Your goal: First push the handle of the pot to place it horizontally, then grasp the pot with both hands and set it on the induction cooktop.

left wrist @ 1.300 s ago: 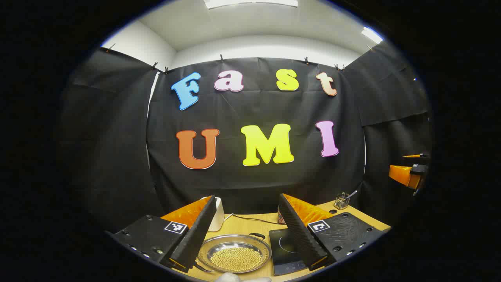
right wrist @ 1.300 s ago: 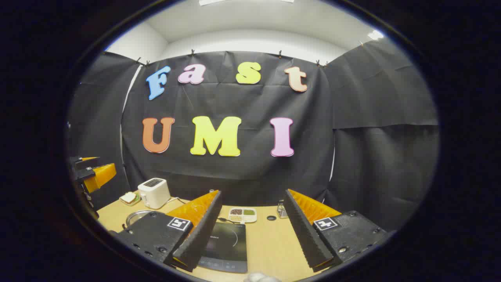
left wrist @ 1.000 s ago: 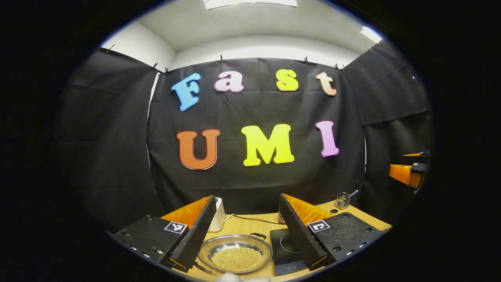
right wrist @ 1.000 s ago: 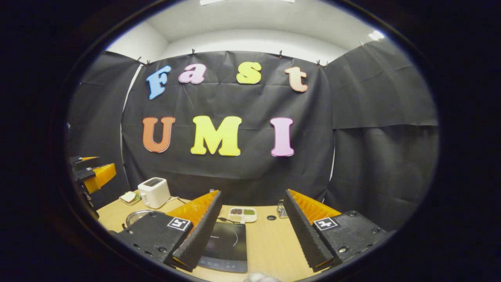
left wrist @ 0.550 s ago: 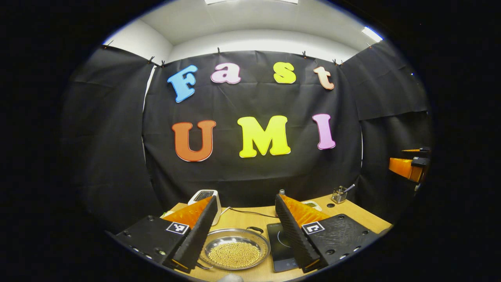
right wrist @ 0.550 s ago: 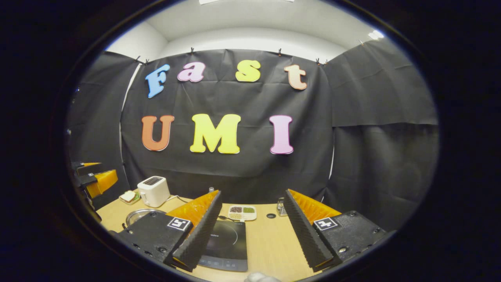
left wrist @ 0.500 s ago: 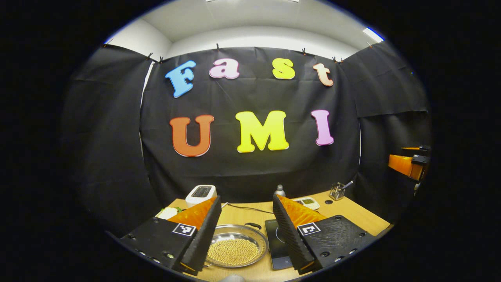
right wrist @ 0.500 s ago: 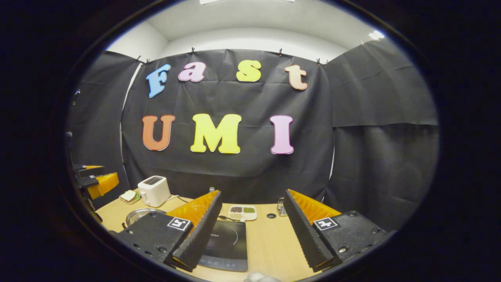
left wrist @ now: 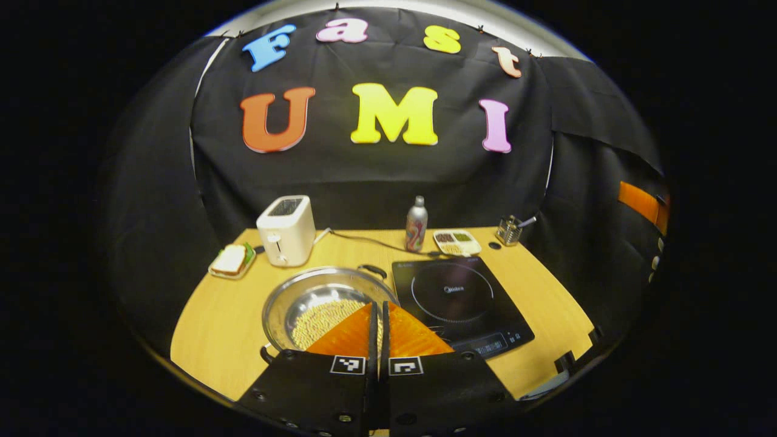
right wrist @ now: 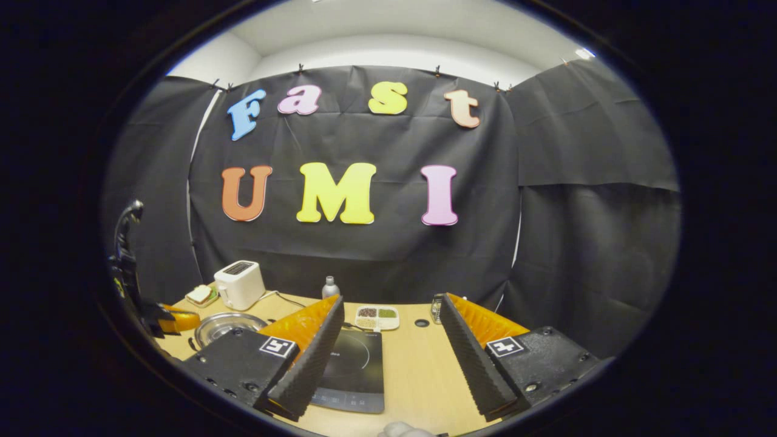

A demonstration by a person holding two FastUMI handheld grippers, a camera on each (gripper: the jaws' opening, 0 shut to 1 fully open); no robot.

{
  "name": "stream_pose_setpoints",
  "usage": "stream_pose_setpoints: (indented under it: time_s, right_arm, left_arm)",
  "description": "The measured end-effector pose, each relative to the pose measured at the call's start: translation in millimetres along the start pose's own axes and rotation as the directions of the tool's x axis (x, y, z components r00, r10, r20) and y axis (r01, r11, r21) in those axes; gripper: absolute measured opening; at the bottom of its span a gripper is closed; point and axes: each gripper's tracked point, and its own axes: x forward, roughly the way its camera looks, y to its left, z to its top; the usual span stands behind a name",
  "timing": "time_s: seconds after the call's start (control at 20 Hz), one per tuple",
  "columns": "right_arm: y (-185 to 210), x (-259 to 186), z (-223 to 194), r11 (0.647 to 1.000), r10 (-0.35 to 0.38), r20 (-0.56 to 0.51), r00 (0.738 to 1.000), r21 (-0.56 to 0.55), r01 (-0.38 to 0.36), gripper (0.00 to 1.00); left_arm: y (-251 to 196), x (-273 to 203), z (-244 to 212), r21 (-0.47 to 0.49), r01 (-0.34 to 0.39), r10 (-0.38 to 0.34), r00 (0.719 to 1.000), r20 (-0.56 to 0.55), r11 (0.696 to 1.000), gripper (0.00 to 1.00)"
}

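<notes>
Pot (left wrist: 322, 300) first: a shallow steel pan with pale beans or grains in its bottom, it sits on the wooden counter (left wrist: 212, 321) just left of the induction cooktop (left wrist: 458, 297), not on it. In the left gripper view the left tool (left wrist: 377, 311) hangs nearest of all, its two fingers pressed flat together with nothing between them, their tips over the pot's near right rim. Whether they touch the rim I cannot tell. One loop handle (left wrist: 371, 270) shows at the pot's far rim toward the cooktop, another at the near rim by the tool's body — so the handles seem to run near-to-far, and the push to turn them sideways looks not yet done.

In the right gripper view the right tool (right wrist: 388, 331) is spread wide and empty above the cooktop's (right wrist: 355, 361) near edge. Further back stand a white toaster (left wrist: 285, 229) with a sandwich plate (left wrist: 232, 261) beside it, a small bottle (left wrist: 416, 223), a divided dish (left wrist: 458, 241) and a wire cup of utensils (left wrist: 510, 229).

Risks, as I judge them: a push landing on the rim instead of a handle could slide the whole pot rather than turn it, or tip it and scatter the loose contents. Pushed too far right, the pot would knock the cooktop's edge.
</notes>
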Motion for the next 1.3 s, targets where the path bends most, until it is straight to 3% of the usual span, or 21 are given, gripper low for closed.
stream_pose_setpoints:
  time_s: [0.15, 0.25, 0.55, 0.8, 0.85, 0.95, 1.0, 1.15, 1.2, 1.3]
  right_arm:
    - [0.8, 1.4, -9.0, 1.000, -0.005, -0.026, 1.000, -0.001, 0.005, 0.97]
    - [1.3, 4.2, -19.8, 1.000, -0.008, -0.049, 0.999, -0.004, 0.007, 0.97]
    - [9.7, 9.6, -43.2, 1.000, -0.001, -0.107, 0.994, 0.001, 0.001, 0.97]
    - [12.4, 13.6, -51.3, 1.000, 0.005, -0.127, 0.992, 0.017, -0.003, 0.97]
    - [12.9, 14.0, -52.0, 1.000, 0.005, -0.131, 0.991, 0.020, -0.002, 0.97]
    - [12.6, 15.1, -55.7, 1.000, 0.008, -0.144, 0.990, 0.022, -0.005, 0.97]
    - [11.5, 14.4, -56.0, 1.000, 0.005, -0.143, 0.990, 0.023, -0.002, 0.97]
    - [8.7, 17.0, -58.5, 1.000, -0.002, -0.151, 0.989, 0.021, 0.005, 0.97]
    - [8.0, 17.6, -60.6, 1.000, -0.002, -0.156, 0.988, 0.022, 0.006, 0.97]
    - [6.0, 19.1, -63.8, 1.000, -0.006, -0.166, 0.986, 0.019, 0.009, 0.97]
  left_arm:
    - [15.3, 12.5, -56.1, -0.081, -0.005, -0.009, 0.985, -0.174, 0.997, 0.00]
    - [23.6, 14.8, -83.3, -0.084, -0.025, 0.002, 0.965, -0.261, 0.996, 0.00]
    - [37.0, 17.6, -130.1, -0.096, -0.042, -0.001, 0.911, -0.412, 0.994, 0.00]
    - [62.0, 24.5, -139.5, -0.064, -0.084, 0.044, 0.879, -0.476, 0.994, 0.00]
    - [66.1, 26.6, -140.0, -0.056, -0.085, 0.048, 0.875, -0.482, 0.995, 0.10]
    - [76.0, 27.8, -143.3, -0.053, -0.112, 0.071, 0.865, -0.497, 0.992, 0.00]
    - [81.6, 28.5, -147.0, -0.054, -0.126, 0.081, 0.858, -0.508, 0.991, 0.10]
    - [93.1, 30.8, -150.9, -0.057, -0.148, 0.096, 0.846, -0.524, 0.987, 0.10]
    - [98.5, 31.9, -152.3, -0.055, -0.160, 0.107, 0.843, -0.528, 0.986, 0.00]
    - [108.7, 32.6, -153.6, -0.059, -0.182, 0.123, 0.838, -0.532, 0.981, 0.00]
